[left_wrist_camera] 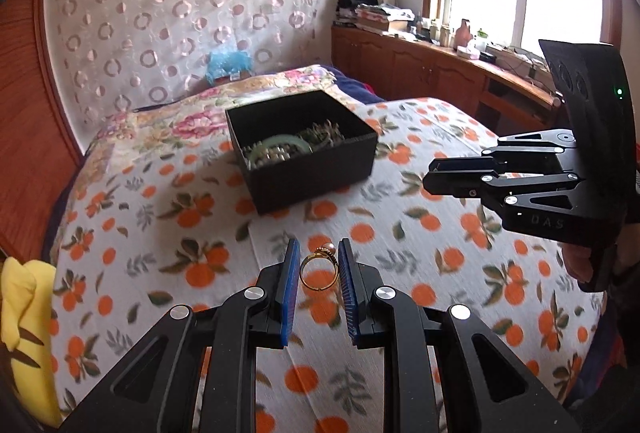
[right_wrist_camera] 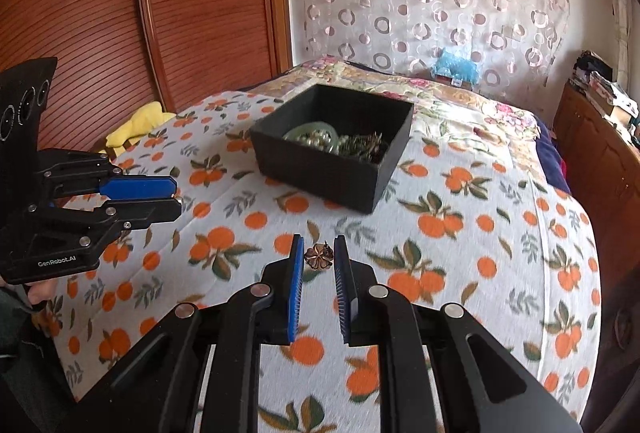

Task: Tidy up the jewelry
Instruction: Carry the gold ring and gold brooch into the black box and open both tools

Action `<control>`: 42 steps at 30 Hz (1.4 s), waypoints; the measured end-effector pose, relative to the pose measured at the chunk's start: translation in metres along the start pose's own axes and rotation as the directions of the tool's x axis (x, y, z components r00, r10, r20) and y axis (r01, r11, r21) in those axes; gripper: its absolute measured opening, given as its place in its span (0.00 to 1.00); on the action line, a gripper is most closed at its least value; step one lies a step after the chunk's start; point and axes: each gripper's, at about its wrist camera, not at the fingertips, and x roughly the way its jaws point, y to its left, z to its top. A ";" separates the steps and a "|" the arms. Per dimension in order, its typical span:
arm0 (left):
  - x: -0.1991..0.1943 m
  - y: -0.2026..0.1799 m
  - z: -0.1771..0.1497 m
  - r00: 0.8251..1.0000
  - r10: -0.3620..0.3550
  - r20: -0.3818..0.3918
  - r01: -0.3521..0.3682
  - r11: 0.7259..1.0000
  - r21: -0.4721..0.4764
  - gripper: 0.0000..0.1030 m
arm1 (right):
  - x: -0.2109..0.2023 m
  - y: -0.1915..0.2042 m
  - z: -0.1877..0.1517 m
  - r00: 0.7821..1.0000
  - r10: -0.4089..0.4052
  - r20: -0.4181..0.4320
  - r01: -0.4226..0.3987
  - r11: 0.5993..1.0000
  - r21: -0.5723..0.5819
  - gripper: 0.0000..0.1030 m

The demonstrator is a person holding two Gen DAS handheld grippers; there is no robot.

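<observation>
Left gripper [left_wrist_camera: 319, 265] clamped on a gold ring [left_wrist_camera: 318, 270], pearl-topped, held upright between the blue pads [left_wrist_camera: 291, 289] above the orange-print bedspread [left_wrist_camera: 420, 233]. Right gripper [right_wrist_camera: 319, 257] pinches a small bronze flower-shaped piece [right_wrist_camera: 319, 255] between its fingertips. Black box [right_wrist_camera: 320, 173] sits further back on the bed, well apart from both grippers, holding a green bangle [right_wrist_camera: 310, 132] and tangled pieces.

One black box [left_wrist_camera: 304, 169], one gold ring [left_wrist_camera: 318, 271], one flower brooch [right_wrist_camera: 319, 256], two hand-held grippers: left [left_wrist_camera: 319, 265], right [right_wrist_camera: 319, 257].
</observation>
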 end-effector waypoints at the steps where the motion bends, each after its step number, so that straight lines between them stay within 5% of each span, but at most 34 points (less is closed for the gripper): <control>1: 0.002 0.002 0.003 1.000 0.003 0.004 -0.003 1.000 0.001 0.18 | 0.002 -0.001 0.005 1.000 0.001 0.003 -0.001 1.000 0.002 0.16; 33: 0.070 0.056 0.092 0.998 0.054 0.013 -0.054 0.998 -0.045 0.18 | 0.091 -0.052 0.102 1.000 0.010 0.023 -0.010 1.000 -0.028 0.17; 36: 0.079 0.058 0.095 0.998 0.055 0.003 -0.055 0.997 -0.048 0.18 | 0.094 -0.056 0.105 0.999 0.006 0.032 -0.005 1.000 -0.016 0.34; 42: 0.096 0.058 0.102 0.999 0.045 -0.012 -0.045 0.998 -0.046 0.18 | 0.087 -0.068 0.103 0.999 -0.002 0.047 0.002 1.000 0.013 0.34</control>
